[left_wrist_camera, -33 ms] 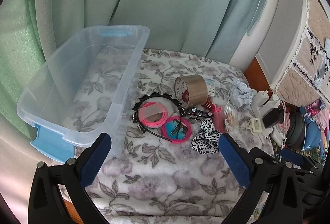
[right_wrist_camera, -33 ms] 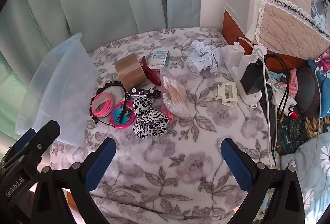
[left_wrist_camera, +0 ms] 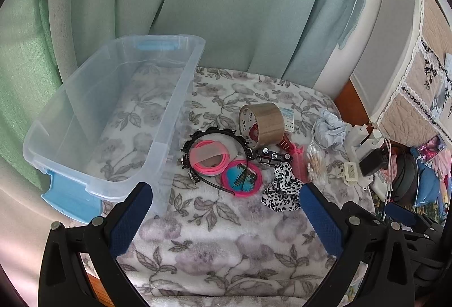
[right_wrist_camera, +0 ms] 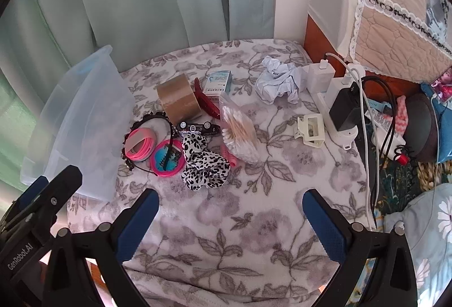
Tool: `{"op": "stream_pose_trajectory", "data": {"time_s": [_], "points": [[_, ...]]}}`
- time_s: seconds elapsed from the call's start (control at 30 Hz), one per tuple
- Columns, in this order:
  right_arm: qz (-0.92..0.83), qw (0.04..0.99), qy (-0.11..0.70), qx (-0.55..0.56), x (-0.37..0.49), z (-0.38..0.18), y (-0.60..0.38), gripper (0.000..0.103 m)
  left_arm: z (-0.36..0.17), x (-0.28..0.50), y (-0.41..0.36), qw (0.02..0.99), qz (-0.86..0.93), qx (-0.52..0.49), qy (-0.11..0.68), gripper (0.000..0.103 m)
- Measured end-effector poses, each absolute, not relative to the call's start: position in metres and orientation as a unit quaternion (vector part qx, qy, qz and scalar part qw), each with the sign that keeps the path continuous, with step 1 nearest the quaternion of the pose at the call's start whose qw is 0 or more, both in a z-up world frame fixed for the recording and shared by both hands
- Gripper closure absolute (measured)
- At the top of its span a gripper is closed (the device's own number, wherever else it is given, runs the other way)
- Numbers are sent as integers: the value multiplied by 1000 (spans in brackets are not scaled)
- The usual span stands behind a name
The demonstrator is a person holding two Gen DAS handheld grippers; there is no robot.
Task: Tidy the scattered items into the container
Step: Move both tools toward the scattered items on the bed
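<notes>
While both grippers hang back at the near edge of the bed, you have nothing in hand: left gripper (left_wrist_camera: 226, 218) fingers spread wide and empty, right gripper (right_wrist_camera: 230, 225) the same. The clear bin (left_wrist_camera: 180, 97) sits far left on the floral blanket (left_wrist_camera: 226, 250), nothing in it.

The pile lies just right of the bin. The spotted scrunchie (right_wrist_camera: 202, 165) is nearest you, soft and light; it'll squash, so pinch the bunched middle. The pink bands (left_wrist_camera: 209, 157) and black headband (left_wrist_camera: 214, 134) are thin and springy, probably tangled together, and the headband crosses the round pink mirror (left_wrist_camera: 241, 179), so lifting one may drag the rest. The mirror is flat and likely fragile; take it by the rim. The tape roll (right_wrist_camera: 179, 100) is stiff, heavier and may roll; grip through the core wall. The cotton swab bag (right_wrist_camera: 240, 134) is slippery film; take a crimped end. The toy car (right_wrist_camera: 199, 126) is small and hard. The crumpled paper (right_wrist_camera: 278, 83) weighs nothing.

Compared with the earlier frame, no difference shows: same item layout, same finger spread.
</notes>
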State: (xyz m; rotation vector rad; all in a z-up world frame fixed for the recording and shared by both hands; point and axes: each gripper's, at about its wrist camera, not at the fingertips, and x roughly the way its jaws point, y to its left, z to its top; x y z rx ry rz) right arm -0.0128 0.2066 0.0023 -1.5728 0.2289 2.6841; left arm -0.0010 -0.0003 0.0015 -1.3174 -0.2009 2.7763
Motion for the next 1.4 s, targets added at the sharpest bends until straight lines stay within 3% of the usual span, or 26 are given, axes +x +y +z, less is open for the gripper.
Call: {"op": "stream_pose_trajectory", "data": {"time_s": [0.6, 0.77, 1.4], "points": [[898, -48, 72, -431, -2, 11, 197, 0, 15, 1, 3, 39, 917, -391, -66, 0], [897, -52, 89, -430, 1, 9, 207, 0, 13, 4, -4, -7, 916, -397, -64, 0], [902, -65, 125, -408, 10, 17, 228, 0, 17, 9, 28, -27, 908, -418, -3, 0]]}}
